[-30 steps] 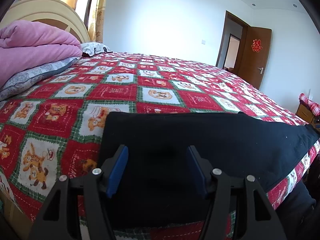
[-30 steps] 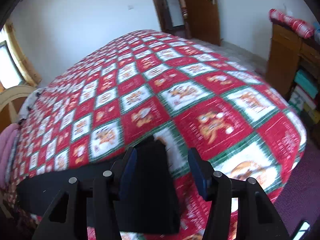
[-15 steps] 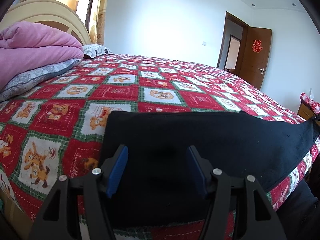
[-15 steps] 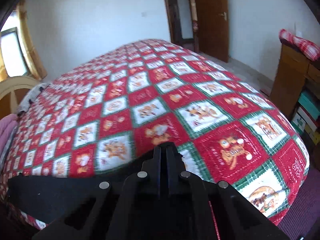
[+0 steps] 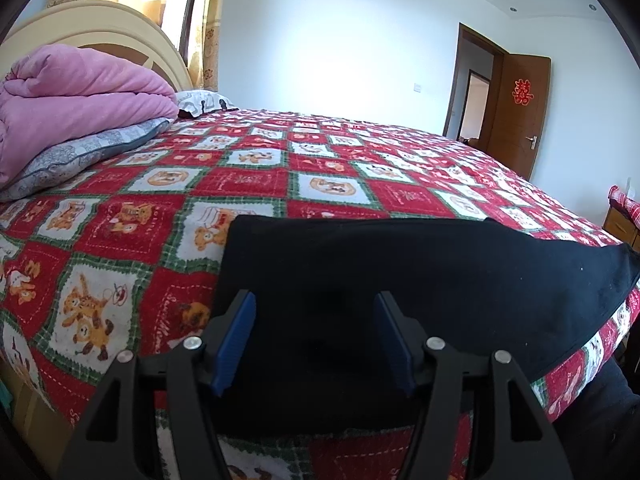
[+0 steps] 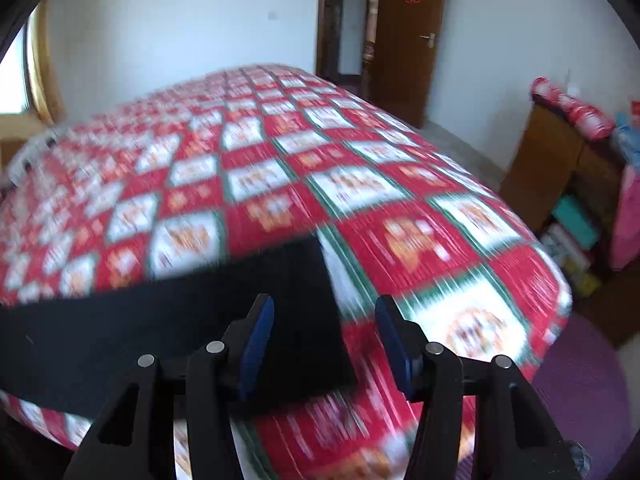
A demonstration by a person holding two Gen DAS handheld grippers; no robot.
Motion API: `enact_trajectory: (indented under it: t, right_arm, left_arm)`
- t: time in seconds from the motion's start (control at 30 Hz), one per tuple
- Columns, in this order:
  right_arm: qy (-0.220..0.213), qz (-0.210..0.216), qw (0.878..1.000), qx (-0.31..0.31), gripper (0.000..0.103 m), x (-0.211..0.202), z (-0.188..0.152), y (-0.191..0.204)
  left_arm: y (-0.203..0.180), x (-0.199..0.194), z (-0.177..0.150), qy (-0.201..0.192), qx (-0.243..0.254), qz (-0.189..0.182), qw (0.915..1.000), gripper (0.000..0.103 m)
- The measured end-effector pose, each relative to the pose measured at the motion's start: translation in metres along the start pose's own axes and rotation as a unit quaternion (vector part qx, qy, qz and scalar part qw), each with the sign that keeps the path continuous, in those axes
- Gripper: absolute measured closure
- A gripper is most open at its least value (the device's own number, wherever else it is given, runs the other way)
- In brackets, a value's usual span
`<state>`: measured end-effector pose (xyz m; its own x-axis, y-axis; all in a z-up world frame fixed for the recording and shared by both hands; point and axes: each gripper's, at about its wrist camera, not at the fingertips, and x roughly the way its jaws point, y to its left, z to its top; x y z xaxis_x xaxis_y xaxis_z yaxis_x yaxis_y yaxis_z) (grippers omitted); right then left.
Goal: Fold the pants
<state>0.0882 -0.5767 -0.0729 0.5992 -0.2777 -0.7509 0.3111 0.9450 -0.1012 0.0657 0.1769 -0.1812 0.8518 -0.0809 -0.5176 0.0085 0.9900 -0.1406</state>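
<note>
The black pants (image 5: pixel 400 280) lie flat along the near edge of the bed, a long dark band on the red, white and green bear-patterned quilt (image 5: pixel 256 176), running from a squared-off end at the left of the left wrist view across to the right, where the cloth reaches the bed's near right corner. The left gripper (image 5: pixel 316 336) hangs just above the wide left part of the pants, its blue-padded fingers (image 5: pixel 236 340) spread apart with only flat black cloth showing in the gap between them and nothing pinched. In the right wrist view, which is smeared by motion, the pants (image 6: pixel 168 328) come in from the left and stop at a straight-cut end under the right gripper (image 6: pixel 326 336). That gripper's jaws are opening: the left finger stands over the black cloth and the right finger over bare quilt just past the pants' end, so the edge of the garment lies below the gap and neither pad presses on it. Far left on the bed, a folded pink comforter (image 5: pixel 72 96) rests on a grey patterned pillow (image 5: pixel 80 152) against the cream headboard (image 5: pixel 100 28). A brown door (image 6: pixel 408 40) stands open in the far wall, and a wooden cabinet (image 6: pixel 548 164) sits at the right beyond the bed's corner.
</note>
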Motion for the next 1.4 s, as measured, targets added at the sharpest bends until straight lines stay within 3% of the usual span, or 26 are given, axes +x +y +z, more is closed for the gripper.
enact_trajectory:
  t: [0.07,0.1,0.27,0.33,0.4,0.5,0.57,0.67,0.73,0.87,0.97,1.03,1.1,1.27,1.4]
  right_arm:
    - [0.025,-0.024,0.999,-0.005,0.042,0.005,-0.016,-0.006]
    - [0.006,-0.026,1.000,-0.004,0.034,0.002,-0.021,-0.009]
    - [-0.021,-0.012,1.000,0.017,0.033,-0.016,-0.017,-0.015]
    - [-0.001,-0.031,0.999,-0.009,0.033,-0.012,-0.015,-0.006]
    - [-0.008,-0.054,0.998,-0.003,0.033,-0.016,-0.011,-0.001]
    - [-0.049,0.015,0.999,0.019,0.033,-0.044,0.003,0.019]
    - [-0.053,0.105,0.993,0.019,0.033,-0.053,0.014,0.051]
    - [-0.007,0.259,0.966,-0.006,0.033,-0.046,0.028,0.131]
    - [0.032,0.326,0.945,-0.025,0.043,-0.035,0.029,0.191]
    - [0.114,0.423,0.896,-0.072,0.052,-0.014,0.020,0.324]
    - [0.169,0.460,0.866,-0.104,0.052,-0.003,0.007,0.408]
    - [0.191,0.467,0.855,-0.119,0.052,0.003,-0.002,0.449]
    - [0.199,0.464,0.854,-0.126,0.052,0.011,-0.005,0.477]
    - [0.244,0.468,0.842,-0.114,0.053,0.038,-0.009,0.518]
    - [0.270,0.481,0.827,-0.107,0.068,0.046,-0.006,0.526]
  left_arm:
    - [-0.001,0.000,-0.001,0.000,0.004,0.001,1.0000,0.037]
    - [-0.001,-0.001,-0.001,0.001,0.005,0.001,1.0000,0.037]
    - [0.002,-0.003,-0.002,0.001,0.005,0.014,0.9999,0.031]
    - [0.002,-0.002,-0.001,0.002,0.002,0.016,0.9999,0.031]
    - [0.000,-0.002,0.002,0.004,-0.003,0.018,0.9998,0.030]
    - [-0.006,-0.003,0.009,0.001,-0.012,0.023,0.9997,0.026]
    - [-0.013,-0.003,0.013,0.000,-0.013,0.014,0.9998,0.026]
    - [-0.031,-0.005,0.016,-0.002,0.001,-0.009,1.0000,0.026]
    - [-0.043,-0.005,0.016,-0.001,0.020,-0.016,0.9997,0.023]
    - [-0.051,0.003,0.012,0.007,0.041,-0.017,0.9990,0.020]
    - [-0.047,0.011,0.006,0.023,0.052,0.008,0.9984,0.020]
    - [-0.041,0.014,0.003,0.027,0.052,0.011,0.9982,0.020]
    - [-0.039,0.012,0.002,0.023,0.053,0.007,0.9983,0.018]
    - [-0.041,0.013,-0.001,0.019,0.051,-0.002,0.9985,0.011]
    - [-0.044,0.014,-0.002,0.016,0.055,0.001,0.9983,0.009]
